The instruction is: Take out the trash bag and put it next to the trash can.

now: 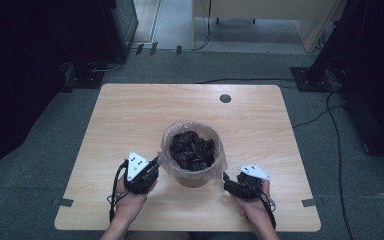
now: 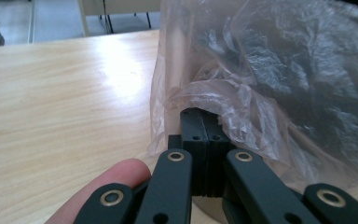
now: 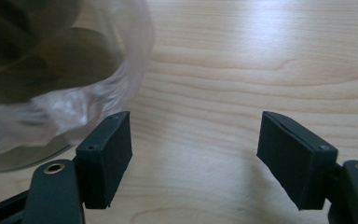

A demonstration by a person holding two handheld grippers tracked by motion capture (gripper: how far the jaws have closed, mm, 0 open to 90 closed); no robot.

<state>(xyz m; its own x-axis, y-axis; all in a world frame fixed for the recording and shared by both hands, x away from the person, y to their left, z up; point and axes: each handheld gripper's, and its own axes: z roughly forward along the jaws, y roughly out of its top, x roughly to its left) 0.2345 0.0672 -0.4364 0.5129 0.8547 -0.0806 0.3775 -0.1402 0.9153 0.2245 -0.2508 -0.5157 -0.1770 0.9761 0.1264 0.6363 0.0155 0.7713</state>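
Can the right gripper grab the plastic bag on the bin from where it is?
Probably yes. The right gripper is open, and the plastic bag hangs right beside one jaw, with bare table and nothing between them. It looks like a small sideways move would reach it.

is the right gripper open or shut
Open: the right gripper has its jaws spread wide, bare table between them, beside the bin liner.
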